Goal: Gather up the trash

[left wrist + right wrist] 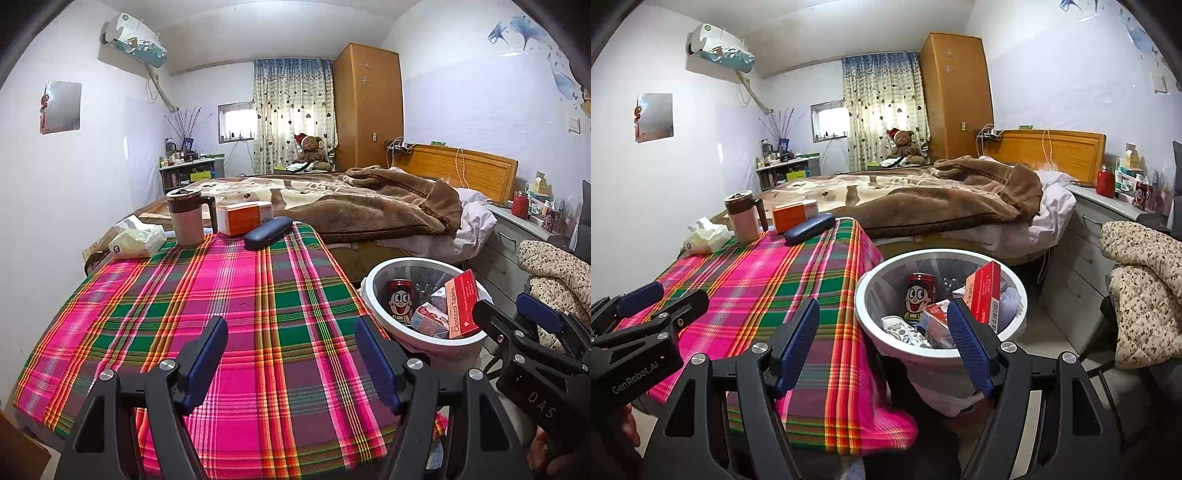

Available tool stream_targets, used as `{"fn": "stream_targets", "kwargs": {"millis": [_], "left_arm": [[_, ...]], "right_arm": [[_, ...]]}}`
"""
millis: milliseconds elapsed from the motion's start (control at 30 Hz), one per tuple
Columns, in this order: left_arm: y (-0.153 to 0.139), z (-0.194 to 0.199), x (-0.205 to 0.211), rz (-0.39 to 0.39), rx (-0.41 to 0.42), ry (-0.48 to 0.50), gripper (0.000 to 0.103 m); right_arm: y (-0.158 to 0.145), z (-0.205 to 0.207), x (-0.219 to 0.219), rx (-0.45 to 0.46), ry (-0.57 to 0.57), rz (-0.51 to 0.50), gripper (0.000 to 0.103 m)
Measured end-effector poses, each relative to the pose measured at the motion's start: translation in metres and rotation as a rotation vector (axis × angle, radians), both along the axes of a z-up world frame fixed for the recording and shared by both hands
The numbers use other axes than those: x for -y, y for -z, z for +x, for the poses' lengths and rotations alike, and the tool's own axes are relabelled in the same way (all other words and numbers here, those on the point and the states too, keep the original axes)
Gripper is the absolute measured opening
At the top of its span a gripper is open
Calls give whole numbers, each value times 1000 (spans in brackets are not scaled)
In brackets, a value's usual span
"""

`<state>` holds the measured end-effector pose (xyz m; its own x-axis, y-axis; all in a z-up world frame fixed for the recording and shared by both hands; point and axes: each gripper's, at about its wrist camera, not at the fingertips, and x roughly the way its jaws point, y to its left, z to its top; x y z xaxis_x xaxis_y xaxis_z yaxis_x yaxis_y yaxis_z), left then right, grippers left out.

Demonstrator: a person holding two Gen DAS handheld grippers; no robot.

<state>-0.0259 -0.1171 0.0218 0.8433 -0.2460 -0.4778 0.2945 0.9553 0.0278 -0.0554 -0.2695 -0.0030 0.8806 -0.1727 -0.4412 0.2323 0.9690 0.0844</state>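
Left gripper (291, 354) and right gripper (882, 339) agape, empty | tissue pack (137, 242), table's far-left corner: soft, light; pinch mid-body | bin (864, 295) beside table.

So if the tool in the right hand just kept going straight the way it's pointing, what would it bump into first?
Most likely the white trash bin beside the table: the right tool, open and empty, points at its near rim and the red cartoon can inside. Depth is hard to judge here.

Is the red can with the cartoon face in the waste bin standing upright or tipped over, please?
Upright, as far as can be seen: the red can shows its face the right way up inside the waste bin, its base hidden among boxes.
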Motion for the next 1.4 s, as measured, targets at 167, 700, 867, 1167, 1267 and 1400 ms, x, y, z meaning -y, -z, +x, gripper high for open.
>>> {"fn": "stream_targets", "kwargs": {"millis": [167, 700, 867, 1167, 1267, 1400], "left_arm": [[0, 0, 0, 0, 0, 0, 71], [1, 2, -1, -1, -8, -4, 71], [1, 2, -1, -2, -8, -7, 71], [1, 3, -1, -3, -8, -8, 71], [1, 2, -2, -3, -10, -9, 71], [1, 3, -2, -3, -10, -9, 71]], "right_arm": [[0, 0, 0, 1, -1, -1, 73], [-1, 1, 0, -1, 0, -2, 73], [-1, 1, -1, 0, 1, -3, 73], [-1, 1, 0, 0, -1, -3, 73], [-1, 1, 0, 0, -3, -2, 73], [-1, 1, 0, -1, -1, -3, 73]]}}
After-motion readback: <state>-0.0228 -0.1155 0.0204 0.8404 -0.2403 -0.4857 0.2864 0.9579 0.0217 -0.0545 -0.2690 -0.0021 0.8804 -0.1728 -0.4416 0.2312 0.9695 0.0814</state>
